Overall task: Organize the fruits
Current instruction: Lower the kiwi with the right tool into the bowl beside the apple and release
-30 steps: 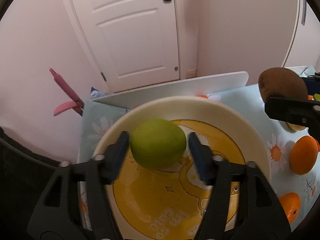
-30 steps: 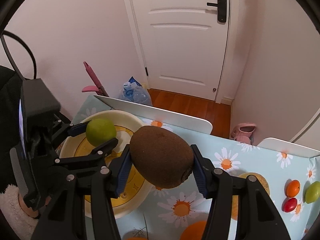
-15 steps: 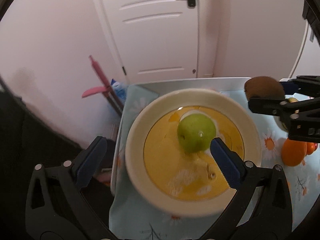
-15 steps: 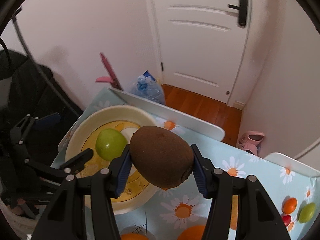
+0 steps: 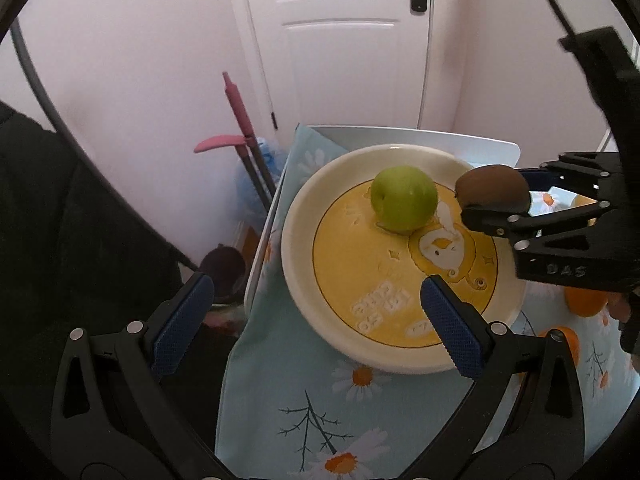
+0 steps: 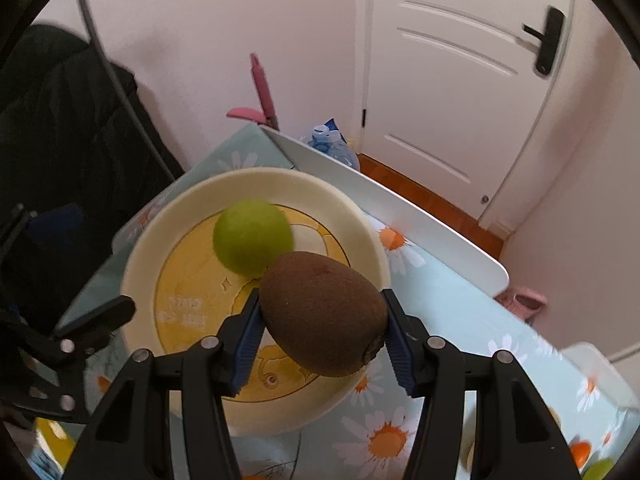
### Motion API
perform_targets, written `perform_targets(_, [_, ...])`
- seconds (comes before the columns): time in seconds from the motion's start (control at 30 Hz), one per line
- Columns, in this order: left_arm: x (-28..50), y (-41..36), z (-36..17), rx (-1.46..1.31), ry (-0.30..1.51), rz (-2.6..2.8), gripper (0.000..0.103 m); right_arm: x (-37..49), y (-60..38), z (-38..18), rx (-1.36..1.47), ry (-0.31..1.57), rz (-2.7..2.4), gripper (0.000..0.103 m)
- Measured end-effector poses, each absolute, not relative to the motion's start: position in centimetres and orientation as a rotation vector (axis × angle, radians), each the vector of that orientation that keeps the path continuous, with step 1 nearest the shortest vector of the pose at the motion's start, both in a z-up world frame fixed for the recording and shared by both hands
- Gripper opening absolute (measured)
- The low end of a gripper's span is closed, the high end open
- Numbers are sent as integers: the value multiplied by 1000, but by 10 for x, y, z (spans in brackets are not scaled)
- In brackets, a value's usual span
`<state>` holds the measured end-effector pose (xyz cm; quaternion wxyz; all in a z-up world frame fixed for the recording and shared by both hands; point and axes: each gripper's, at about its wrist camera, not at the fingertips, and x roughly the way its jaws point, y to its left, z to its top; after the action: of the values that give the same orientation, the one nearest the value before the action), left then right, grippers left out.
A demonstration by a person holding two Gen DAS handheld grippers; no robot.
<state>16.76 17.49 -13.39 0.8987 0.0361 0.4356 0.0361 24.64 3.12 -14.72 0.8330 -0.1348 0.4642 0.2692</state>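
so the green fruit (image 5: 403, 199) already sits in the plate (image 5: 304, 216) at the table's far left corner; the right gripper (image 6: 320, 334) grips a kiwi (image 6: 322, 312) over its rim; the left gripper (image 5: 316, 320) gapes empty; oranges (image 5: 586, 307) wait.

Table w/ daisy cloth (image 5: 280, 392) holds plate (image 5: 304, 216) & oranges (image 5: 586, 304).

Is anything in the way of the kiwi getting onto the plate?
Nothing visible blocks it. The right gripper holds the kiwi above the plate. The green apple sits toward the far side, leaving bare yellow plate. The left gripper is open, back at the near rim.
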Motion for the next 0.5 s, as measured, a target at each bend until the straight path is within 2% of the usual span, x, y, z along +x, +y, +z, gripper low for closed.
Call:
perform_targets(0.33, [163, 172, -139, 70, 905, 86, 103, 250, 42, -170, -331, 1026, 614, 52])
perform_targets(0.4, [166, 171, -139, 66, 906, 89, 103, 249, 43, -171, -325, 1033, 621, 58])
perform_targets(0.47, [165, 172, -138, 62, 909, 90, 103, 245, 42, -166, -295, 1008, 634, 77])
perform_targets(0.5, [162, 172, -137, 61, 910, 91, 103, 243, 42, -163, -283, 999, 639, 83])
